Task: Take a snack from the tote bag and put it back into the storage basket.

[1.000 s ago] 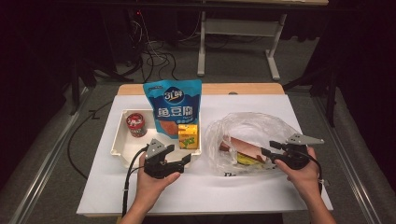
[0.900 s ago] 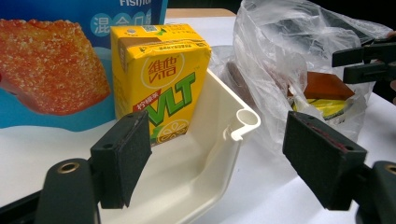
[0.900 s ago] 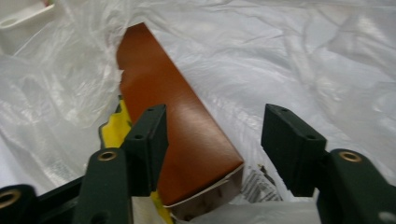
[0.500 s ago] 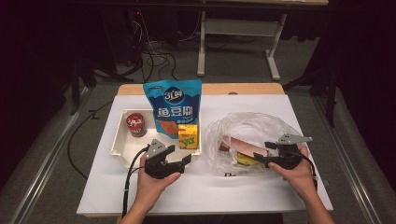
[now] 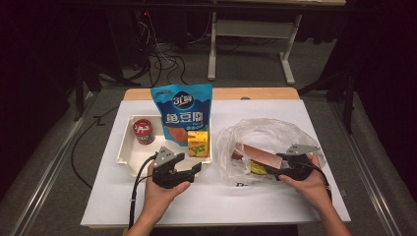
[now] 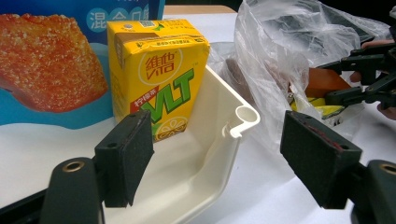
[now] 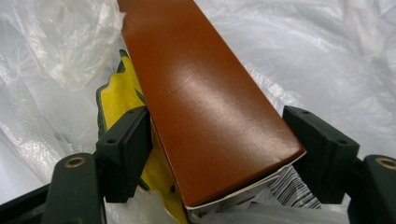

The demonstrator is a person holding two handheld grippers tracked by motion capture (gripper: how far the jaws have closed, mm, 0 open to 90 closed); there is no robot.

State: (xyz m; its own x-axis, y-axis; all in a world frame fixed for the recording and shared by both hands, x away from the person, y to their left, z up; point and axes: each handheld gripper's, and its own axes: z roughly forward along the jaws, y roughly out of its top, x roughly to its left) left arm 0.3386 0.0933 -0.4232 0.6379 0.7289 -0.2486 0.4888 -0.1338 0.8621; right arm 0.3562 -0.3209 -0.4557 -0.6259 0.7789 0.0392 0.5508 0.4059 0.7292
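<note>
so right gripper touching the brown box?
Cannot tell. In its own view the right gripper, jaws just opened, straddles the brown box; pads at its edges, no plain gap.

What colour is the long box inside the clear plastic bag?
The long glossy box is reddish brown, seen best in the right gripper view, inside the clear plastic bag.

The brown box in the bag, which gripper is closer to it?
Right. The right gripper has its jaws around the brown box; the left gripper is over by the white tray.
</note>
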